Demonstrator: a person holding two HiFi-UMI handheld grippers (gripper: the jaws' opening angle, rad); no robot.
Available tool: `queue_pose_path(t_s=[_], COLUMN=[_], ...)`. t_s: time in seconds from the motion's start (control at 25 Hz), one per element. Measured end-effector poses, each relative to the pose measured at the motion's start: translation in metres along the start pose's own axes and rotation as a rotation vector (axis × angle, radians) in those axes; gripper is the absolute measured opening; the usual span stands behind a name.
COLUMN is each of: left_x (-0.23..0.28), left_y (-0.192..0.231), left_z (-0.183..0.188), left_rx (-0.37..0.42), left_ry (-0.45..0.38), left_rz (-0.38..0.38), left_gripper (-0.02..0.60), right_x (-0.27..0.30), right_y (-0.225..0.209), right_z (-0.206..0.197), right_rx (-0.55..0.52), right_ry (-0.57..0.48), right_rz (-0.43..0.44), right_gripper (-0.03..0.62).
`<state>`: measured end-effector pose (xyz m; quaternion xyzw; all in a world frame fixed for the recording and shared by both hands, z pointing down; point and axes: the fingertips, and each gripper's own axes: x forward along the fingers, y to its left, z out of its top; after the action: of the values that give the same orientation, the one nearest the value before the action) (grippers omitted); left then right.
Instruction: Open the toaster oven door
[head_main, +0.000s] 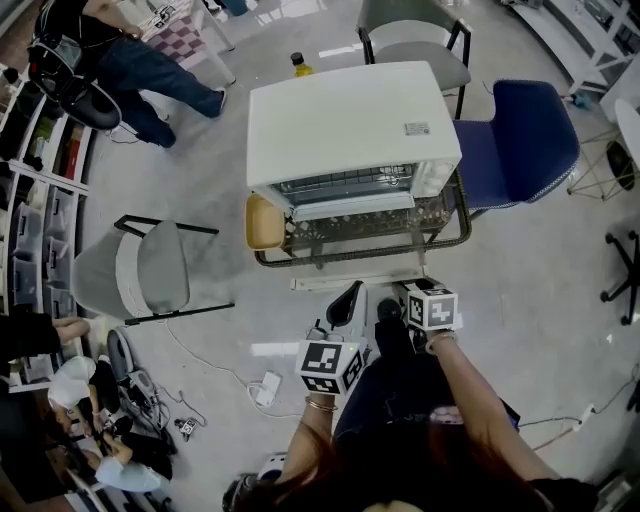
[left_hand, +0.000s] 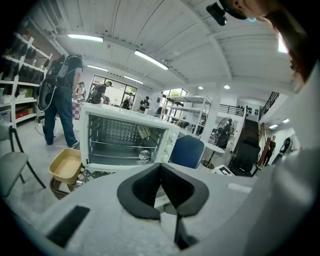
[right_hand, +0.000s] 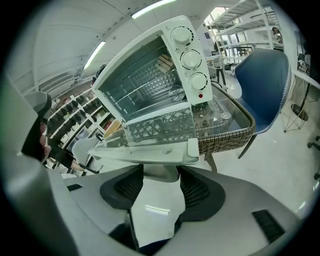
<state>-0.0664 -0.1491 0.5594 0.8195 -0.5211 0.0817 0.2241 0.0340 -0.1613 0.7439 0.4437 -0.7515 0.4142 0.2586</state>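
Observation:
The white toaster oven (head_main: 350, 125) stands on a wicker-rimmed glass table (head_main: 462, 225). Its glass door (head_main: 355, 228) hangs open, lying nearly flat, and the white handle bar (head_main: 355, 283) points toward me. In the right gripper view the oven (right_hand: 150, 75) shows its empty racks, and the handle (right_hand: 150, 152) lies just beyond my right gripper (right_hand: 161, 172), which is open and holds nothing. My left gripper (left_hand: 160, 167) is shut and empty, a little back from the oven (left_hand: 125, 137). In the head view both grippers, left (head_main: 345, 302) and right (head_main: 392, 312), hover below the handle.
A tan tub (head_main: 264, 222) sits at the table's left end. A blue chair (head_main: 520, 140) stands to the right, a grey chair (head_main: 150, 270) to the left and another (head_main: 415, 40) behind. A yellow-capped bottle (head_main: 299, 66) and cables (head_main: 265, 388) lie on the floor. People stand at far left.

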Motion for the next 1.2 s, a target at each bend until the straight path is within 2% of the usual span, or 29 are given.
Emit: queue_pose_path(t_s=[0.36,0.56,1.2], left_x=[0.009,0.011,0.026], left_y=[0.003,0.011,0.025], left_z=[-0.014,-0.021,-0.049], left_rx=[-0.010,-0.054,-0.048], left_ry=[0.012,0.006,0.050], left_rz=[-0.008,0.006,0.010], left_gripper=[0.014,0.014,0.014], right_x=[0.015,0.023,0.048], right_y=[-0.010,-0.014,-0.028], right_z=[-0.011,-0.016,-0.033], right_rx=[-0.010,-0.029,-0.056], right_ry=[0.017,0.024,0.039], right_rz=[-0.014,-0.015,-0.030], right_gripper=[0.218,0.215,0.201])
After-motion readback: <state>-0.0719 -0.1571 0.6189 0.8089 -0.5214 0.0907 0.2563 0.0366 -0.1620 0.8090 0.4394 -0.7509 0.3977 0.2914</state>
